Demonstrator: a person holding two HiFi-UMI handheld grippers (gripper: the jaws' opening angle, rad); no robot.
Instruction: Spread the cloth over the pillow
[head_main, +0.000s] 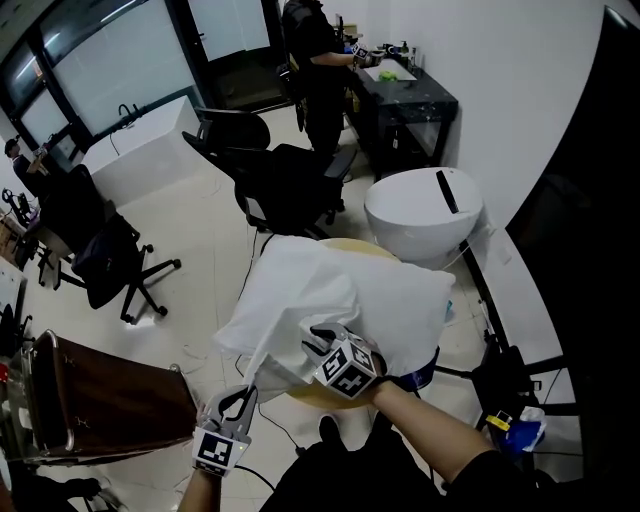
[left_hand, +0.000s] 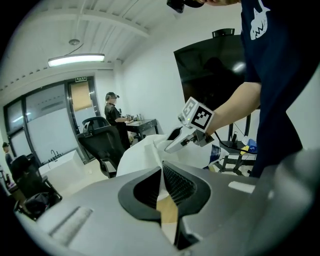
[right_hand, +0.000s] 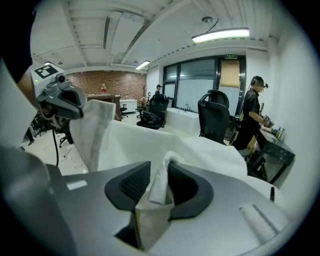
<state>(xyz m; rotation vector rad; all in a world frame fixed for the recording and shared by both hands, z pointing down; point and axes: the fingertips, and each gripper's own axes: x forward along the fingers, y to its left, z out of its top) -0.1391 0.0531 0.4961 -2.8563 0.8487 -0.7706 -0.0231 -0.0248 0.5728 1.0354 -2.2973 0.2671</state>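
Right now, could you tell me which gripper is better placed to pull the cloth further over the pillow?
Left, probably. The left gripper is shut on the cloth and could pull at once. The right gripper has jaws apart around a loose fold, so it must close first.

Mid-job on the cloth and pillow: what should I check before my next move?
1. Left gripper grips cloth: ok, jaws shut on it.
2. Right gripper grips cloth: not ok, jaws apart, fold loose between.
3. Pillow rests on table: ok.
4. Cloth spread flat: not ok, bunched near the grippers.
5. Pillow fully covered: cannot tell.
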